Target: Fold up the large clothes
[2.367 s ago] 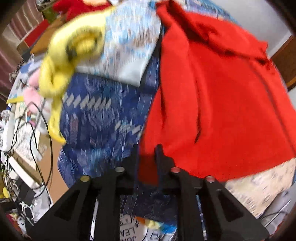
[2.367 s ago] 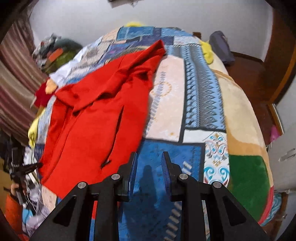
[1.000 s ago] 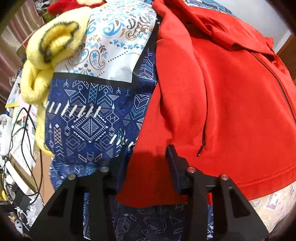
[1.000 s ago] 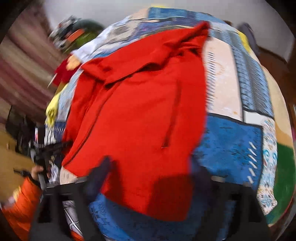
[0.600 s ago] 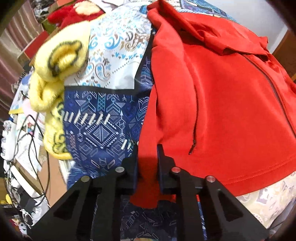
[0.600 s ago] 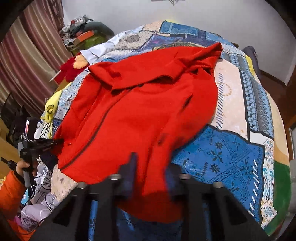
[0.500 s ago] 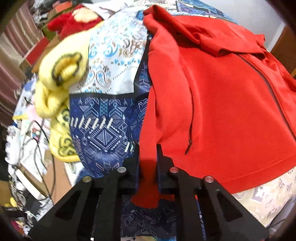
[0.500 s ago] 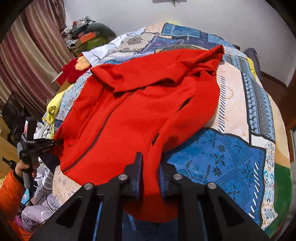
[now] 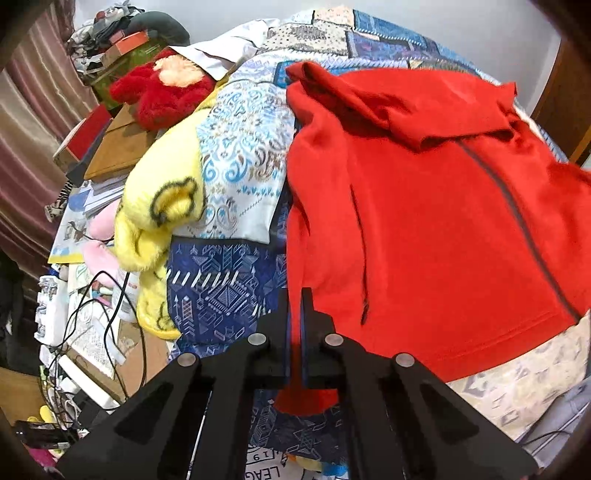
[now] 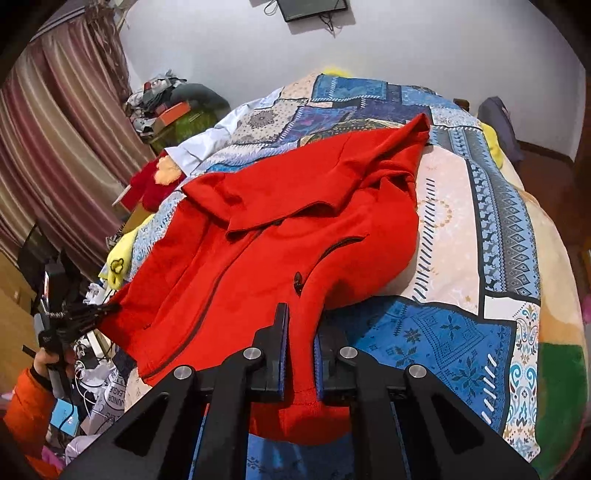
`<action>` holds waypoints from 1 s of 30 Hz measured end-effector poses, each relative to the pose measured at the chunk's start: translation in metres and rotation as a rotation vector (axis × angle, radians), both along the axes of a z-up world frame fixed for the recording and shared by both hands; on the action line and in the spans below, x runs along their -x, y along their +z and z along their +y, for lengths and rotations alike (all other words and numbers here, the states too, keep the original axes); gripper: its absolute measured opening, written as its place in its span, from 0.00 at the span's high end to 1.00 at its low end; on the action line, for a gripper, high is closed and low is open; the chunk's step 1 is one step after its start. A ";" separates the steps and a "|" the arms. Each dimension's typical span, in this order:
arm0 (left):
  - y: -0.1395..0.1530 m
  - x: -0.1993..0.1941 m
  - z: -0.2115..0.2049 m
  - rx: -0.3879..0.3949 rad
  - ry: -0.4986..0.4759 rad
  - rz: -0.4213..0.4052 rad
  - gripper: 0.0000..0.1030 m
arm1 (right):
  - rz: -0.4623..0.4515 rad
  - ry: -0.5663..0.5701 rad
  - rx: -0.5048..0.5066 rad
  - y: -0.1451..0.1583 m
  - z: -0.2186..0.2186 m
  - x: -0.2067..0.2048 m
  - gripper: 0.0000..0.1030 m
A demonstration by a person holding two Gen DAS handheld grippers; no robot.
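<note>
A large red zip jacket (image 9: pixel 436 221) lies spread front up on a patchwork bedspread (image 9: pixel 236 162); it also shows in the right wrist view (image 10: pixel 280 251). My left gripper (image 9: pixel 294 299) is shut on the jacket's left sleeve end, which hangs below the jaws. My right gripper (image 10: pixel 300 325) is shut on the right sleeve end, lifted a little off the bedspread (image 10: pixel 472 221). In the right wrist view the left gripper (image 10: pixel 77 317) appears at the far left edge of the jacket.
A yellow plush blanket (image 9: pixel 159 214) and a red plush toy (image 9: pixel 162 88) lie at the bed's left side. Cables, papers and boxes (image 9: pixel 85 332) clutter the floor to the left. A striped curtain (image 10: pixel 55 147) and a wall monitor (image 10: pixel 314 7) are behind.
Both grippers closed on the sleeve ends and pulled back and up; the jacket now lies further from both cameras and the sleeves are drawn toward the jaws.
</note>
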State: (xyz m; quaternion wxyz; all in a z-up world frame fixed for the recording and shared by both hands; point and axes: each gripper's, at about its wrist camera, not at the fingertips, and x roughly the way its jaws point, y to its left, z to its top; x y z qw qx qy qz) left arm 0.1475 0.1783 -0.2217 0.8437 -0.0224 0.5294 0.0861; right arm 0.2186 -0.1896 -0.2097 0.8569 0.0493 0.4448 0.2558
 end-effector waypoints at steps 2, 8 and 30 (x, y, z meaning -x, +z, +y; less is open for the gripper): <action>0.004 -0.005 0.000 0.030 0.001 -0.014 0.98 | -0.009 0.007 0.001 0.001 0.000 0.000 0.92; 0.043 -0.037 -0.007 0.078 -0.028 -0.125 0.98 | -0.060 0.017 -0.048 0.026 0.002 -0.015 0.92; 0.069 -0.326 0.069 0.016 0.215 -0.255 1.00 | -0.077 -0.265 0.072 0.020 0.044 -0.302 0.92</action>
